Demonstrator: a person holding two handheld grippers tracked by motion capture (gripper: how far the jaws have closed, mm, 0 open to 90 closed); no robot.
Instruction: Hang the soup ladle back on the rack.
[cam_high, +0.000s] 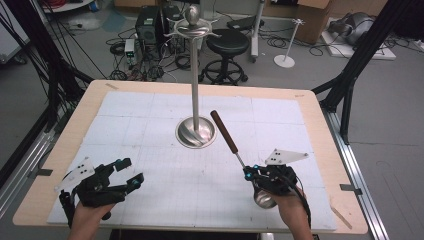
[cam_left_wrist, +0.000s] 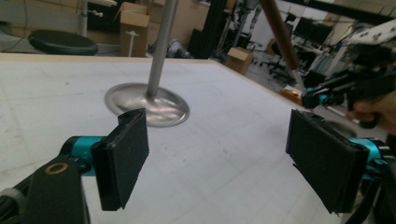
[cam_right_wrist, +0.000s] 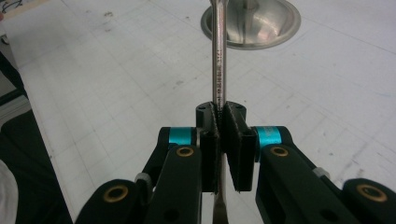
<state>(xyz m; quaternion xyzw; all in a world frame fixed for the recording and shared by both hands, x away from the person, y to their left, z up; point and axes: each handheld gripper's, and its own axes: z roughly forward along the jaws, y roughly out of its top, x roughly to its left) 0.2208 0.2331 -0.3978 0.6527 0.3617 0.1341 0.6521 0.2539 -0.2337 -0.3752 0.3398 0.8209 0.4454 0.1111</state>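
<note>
Right gripper (cam_high: 248, 172) clenched on the thin metal shaft of a ladle (cam_high: 235, 150); in the right gripper view the pads (cam_right_wrist: 237, 144) pinch the shaft (cam_right_wrist: 218, 56) from both sides, no gap visible; the shaft runs straight ahead out of the jaws toward the stand's base (cam_right_wrist: 275, 23). Ladle's brown handle (cam_high: 224, 131) points up and away over the counter (cam_high: 320, 150), its tip near the base of the steel stand (cam_high: 195, 131) but apart from it; the ladle's shiny bowl (cam_high: 263, 199) hangs under the right hand (cam_high: 290, 205), near the counter's front edge; can't tell if the bowl touches the mat. Left gripper (cam_high: 131, 172) released; jaws wide apart with nothing between them; sits low over the counter's front left, well apart from the ladle. Left gripper view: both pads (cam_left_wrist: 122, 156) bare, stand's pole (cam_left_wrist: 161, 46) and base ahead, right gripper (cam_left_wrist: 322, 98) with the brown handle (cam_left_wrist: 280, 32) off to the side. Stand upright at counter centre, hooks at top (cam_high: 194, 30).
</note>
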